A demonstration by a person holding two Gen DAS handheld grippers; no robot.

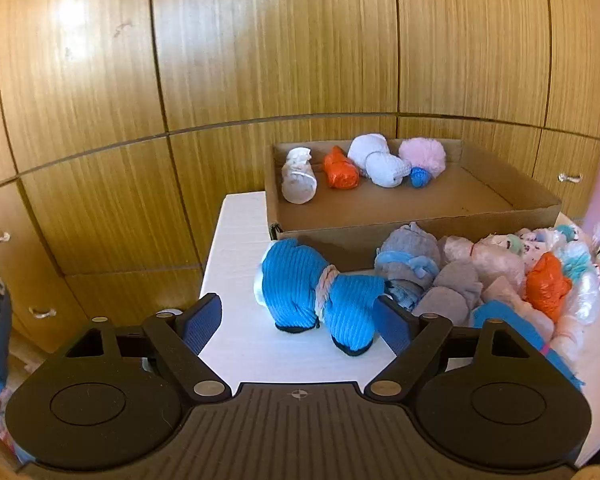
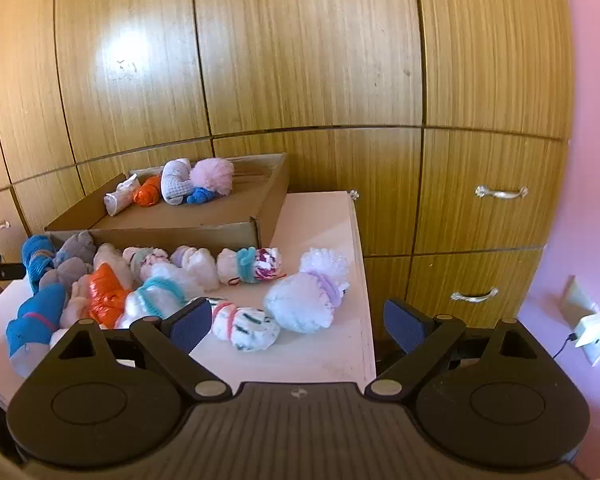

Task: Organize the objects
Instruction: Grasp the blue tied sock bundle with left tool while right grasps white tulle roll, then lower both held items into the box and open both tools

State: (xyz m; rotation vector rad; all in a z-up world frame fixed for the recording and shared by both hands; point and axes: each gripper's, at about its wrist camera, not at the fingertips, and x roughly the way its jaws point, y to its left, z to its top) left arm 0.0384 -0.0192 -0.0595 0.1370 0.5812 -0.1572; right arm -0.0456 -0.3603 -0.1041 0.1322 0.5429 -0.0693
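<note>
Left gripper wide, nothing pinched, lined up on blue bundle at table's near-left edge. Bundle sits between fingers; right pad looks close to it, contact hard to call. Right gripper spread too, empty, over striped bundle and white fluffy one. Box behind holds five bundles along back wall; pile waits in front on table. Step, by the look: reach-in for next picks. Next calls for closing on blue bundle, lifting, carrying to box's bare floor.
</note>
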